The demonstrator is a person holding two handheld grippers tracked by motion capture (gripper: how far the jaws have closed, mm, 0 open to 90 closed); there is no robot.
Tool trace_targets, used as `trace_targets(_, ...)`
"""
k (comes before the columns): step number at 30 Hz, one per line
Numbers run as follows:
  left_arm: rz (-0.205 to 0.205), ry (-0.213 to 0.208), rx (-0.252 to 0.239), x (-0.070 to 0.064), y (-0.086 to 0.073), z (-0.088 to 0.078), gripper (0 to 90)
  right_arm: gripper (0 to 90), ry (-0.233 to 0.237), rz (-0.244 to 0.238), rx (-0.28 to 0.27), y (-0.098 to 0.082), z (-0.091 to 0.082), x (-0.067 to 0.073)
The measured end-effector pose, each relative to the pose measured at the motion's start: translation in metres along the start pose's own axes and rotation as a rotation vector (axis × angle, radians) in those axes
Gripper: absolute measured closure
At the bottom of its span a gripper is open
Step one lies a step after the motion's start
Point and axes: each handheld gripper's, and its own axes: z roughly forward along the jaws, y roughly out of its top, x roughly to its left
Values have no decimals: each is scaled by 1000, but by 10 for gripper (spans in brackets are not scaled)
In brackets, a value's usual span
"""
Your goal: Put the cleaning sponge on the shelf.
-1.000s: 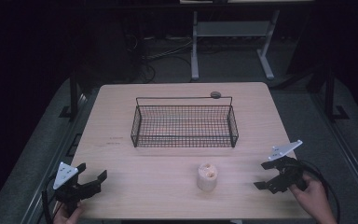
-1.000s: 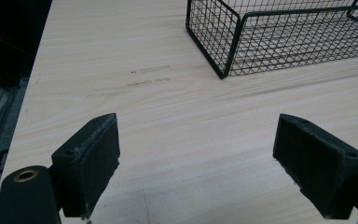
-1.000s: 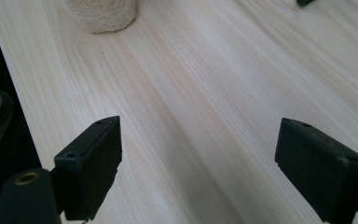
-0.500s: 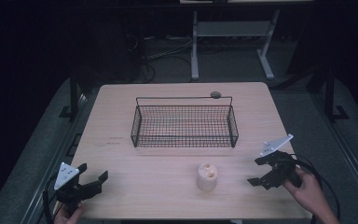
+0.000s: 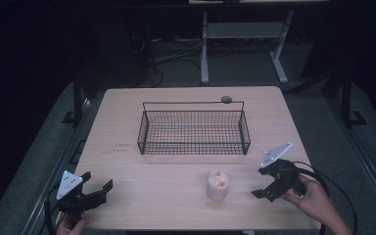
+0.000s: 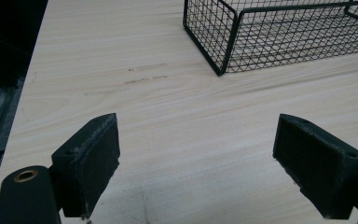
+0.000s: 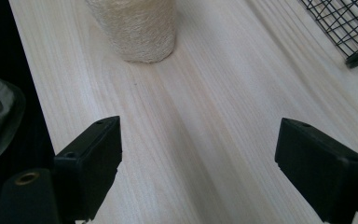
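Work in hand: the right tongs [image 5: 269, 182] point at a cream cylinder [image 5: 218, 185], probably to pick it up; the wire basket [image 5: 194, 131] behind looks like the likely destination.
Cream cylinder: stands upright on the desk [image 5: 127, 122], near edge, right of centre, just left of the right tongs and well apart from the basket. In the right gripper view [image 7: 137, 28] its side is rough and fibrous, like wound cord or loofah; its top shows small hollows in the high view.
Right tongs: jaws spread wide, nothing between them, only bare desk; in the right gripper view [image 7: 198, 163] the cylinder sits ahead and left, so the approach seems off-centre and would need a swing left.
Left tongs: [image 5: 94, 190] at the near left corner, jaws wide apart and empty [image 6: 196, 158]; parked low, seemingly idle, facing the basket's near left corner [image 6: 221, 70].
Wire basket: black, rectangular, fine mesh walls, open top, empty, mid-desk.
Desk: pale wood grain, smooth, matte, with a small dark round knob [image 5: 226, 99] at its far edge.
Pads: flat, black, rubbery blocks [image 7: 93, 158], suited to squeezing a soft cylinder.
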Motion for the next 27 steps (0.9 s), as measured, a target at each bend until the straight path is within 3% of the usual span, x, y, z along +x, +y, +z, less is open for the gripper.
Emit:
trace_targets(10,2,-2,1,1,0,-1,138,147,-1,-58,14,16,-3,9)
trace_targets(20,0,0,-6,1,1,-1,138,142,6,-127,38,35,7,19)
trace_targets(27,0,2,-9,2,1,-2,138,142,6,-143,40,41,7,22)
